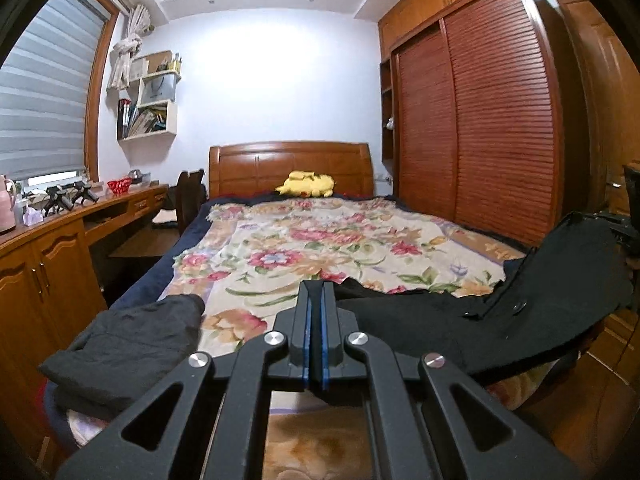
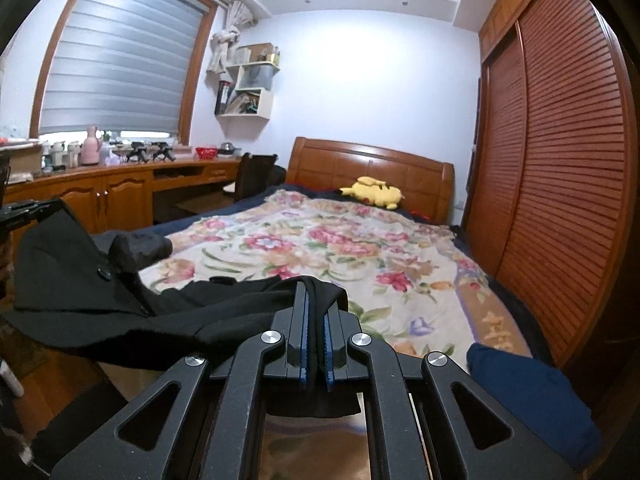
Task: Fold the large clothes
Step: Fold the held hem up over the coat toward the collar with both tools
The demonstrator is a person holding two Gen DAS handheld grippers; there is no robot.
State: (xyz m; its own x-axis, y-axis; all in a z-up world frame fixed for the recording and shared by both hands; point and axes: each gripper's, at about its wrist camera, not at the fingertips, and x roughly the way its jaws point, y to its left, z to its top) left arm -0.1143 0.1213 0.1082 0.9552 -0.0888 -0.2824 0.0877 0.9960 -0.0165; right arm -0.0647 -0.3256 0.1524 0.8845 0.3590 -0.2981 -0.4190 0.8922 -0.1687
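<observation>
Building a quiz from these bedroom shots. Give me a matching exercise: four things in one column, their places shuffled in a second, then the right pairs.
Things:
1. black coat
2. yellow plush toy
3. red basket
4. dark grey garment

Places:
A. on the wooden desk under the window
B. by the headboard
C. pinched in both hand-held grippers, left and right
D. lying at the bed's near left corner

Pairs: 1-C, 2-B, 3-A, 4-D

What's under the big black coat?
Under the black coat lies the flowery blanket on the bed; its near end is covered by the coat. Both grippers, left and right, pinch the coat's edge.
</observation>
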